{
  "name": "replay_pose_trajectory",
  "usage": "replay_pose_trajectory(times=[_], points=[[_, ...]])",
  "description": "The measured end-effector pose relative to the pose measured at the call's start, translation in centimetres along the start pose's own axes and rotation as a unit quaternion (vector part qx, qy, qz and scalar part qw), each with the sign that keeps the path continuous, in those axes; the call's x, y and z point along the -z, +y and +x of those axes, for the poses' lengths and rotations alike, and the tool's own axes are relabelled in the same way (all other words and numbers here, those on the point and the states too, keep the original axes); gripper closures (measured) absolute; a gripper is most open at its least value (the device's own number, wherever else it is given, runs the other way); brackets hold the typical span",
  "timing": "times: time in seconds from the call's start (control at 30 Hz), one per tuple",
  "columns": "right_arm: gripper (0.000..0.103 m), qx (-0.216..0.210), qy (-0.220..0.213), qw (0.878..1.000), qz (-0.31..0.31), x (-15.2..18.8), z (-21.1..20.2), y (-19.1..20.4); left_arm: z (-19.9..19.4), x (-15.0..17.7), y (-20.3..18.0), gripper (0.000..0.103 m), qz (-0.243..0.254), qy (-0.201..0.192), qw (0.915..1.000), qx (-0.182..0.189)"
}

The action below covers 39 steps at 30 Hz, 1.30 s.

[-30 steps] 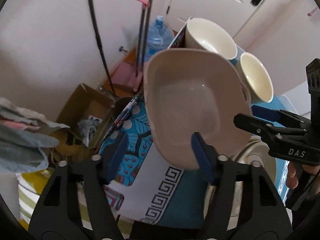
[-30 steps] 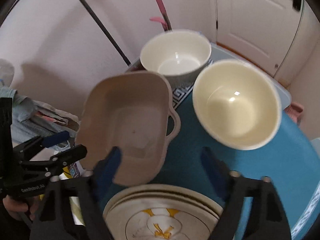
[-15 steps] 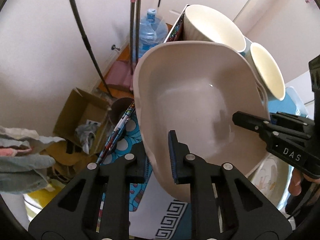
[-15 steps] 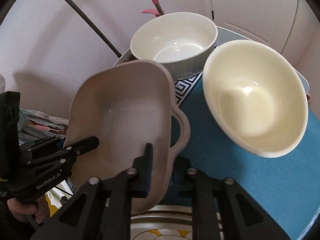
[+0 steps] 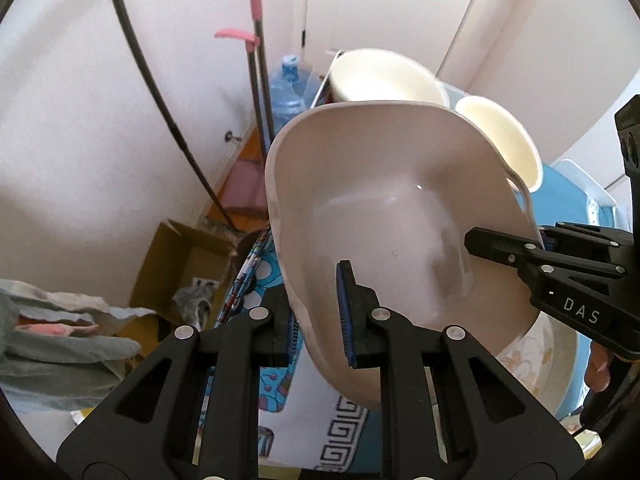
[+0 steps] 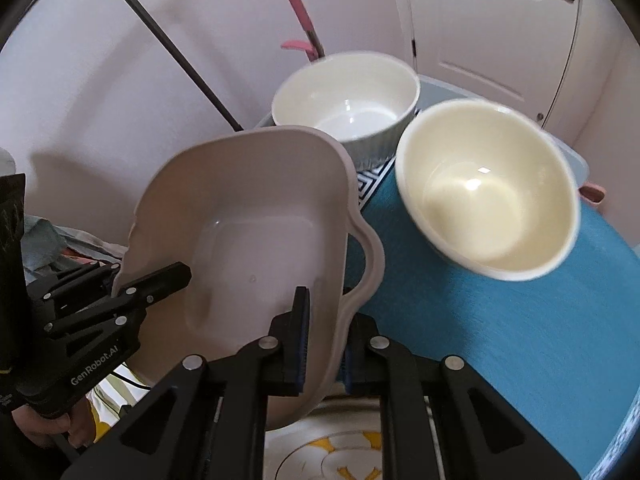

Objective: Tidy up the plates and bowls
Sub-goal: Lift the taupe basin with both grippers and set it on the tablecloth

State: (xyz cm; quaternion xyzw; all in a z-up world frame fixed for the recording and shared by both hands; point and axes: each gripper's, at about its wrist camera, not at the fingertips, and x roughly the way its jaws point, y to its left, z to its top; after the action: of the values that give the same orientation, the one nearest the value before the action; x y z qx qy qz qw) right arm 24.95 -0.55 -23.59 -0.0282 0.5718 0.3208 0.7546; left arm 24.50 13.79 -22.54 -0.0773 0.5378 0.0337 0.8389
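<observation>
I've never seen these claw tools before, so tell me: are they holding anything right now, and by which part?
Both hold the beige handled dish: the left gripper clamps its rim on one side, the right gripper clamps the opposite rim beside the handle.

A beige dish (image 6: 248, 216), a cream bowl (image 6: 488, 196) and a white bowl (image 6: 348, 96) above a teal cloth (image 6: 500, 320).
</observation>
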Motion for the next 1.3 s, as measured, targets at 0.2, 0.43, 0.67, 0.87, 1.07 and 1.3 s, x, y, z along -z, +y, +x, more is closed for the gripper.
replay_pose_trajectory(times=[0.2, 0.43, 0.67, 0.87, 1.07, 1.3], points=[[0.091, 0.015, -0.047, 0.999, 0.022, 2.6, -5.8, -1.9, -3.8, -0.2, -4.5, 0.088, 0.031, -0.028, 0.9990, 0.014], [0.091, 0.054, -0.093, 0.992, 0.063, 8.5, -14.1, -6.9, -7.3, 1.4, -13.7, 0.088, 0.082, -0.045, 0.9941, 0.054], [0.091, 0.112, -0.121, 0.979, 0.120, 16.3, -21.4, -13.1, -7.4, 4.6, -23.8, 0.088, 0.146, -0.031, 0.9830, 0.108], [0.091, 0.142, -0.114, 0.966, 0.184, 22.7, -23.3, -19.3, -5.1, 8.5, -31.8, 0.088, 0.191, 0.000, 0.9715, 0.140], [0.091, 0.149, -0.096, 0.959, 0.221, 26.9, -21.4, -23.2, -1.0, 11.7, -36.3, 0.088, 0.209, 0.040, 0.9655, 0.150], [0.091, 0.146, -0.087, 0.956, 0.240, 29.1, -19.6, -25.7, 1.9, 13.1, -38.2, 0.088, 0.230, 0.048, 0.9616, 0.142]])
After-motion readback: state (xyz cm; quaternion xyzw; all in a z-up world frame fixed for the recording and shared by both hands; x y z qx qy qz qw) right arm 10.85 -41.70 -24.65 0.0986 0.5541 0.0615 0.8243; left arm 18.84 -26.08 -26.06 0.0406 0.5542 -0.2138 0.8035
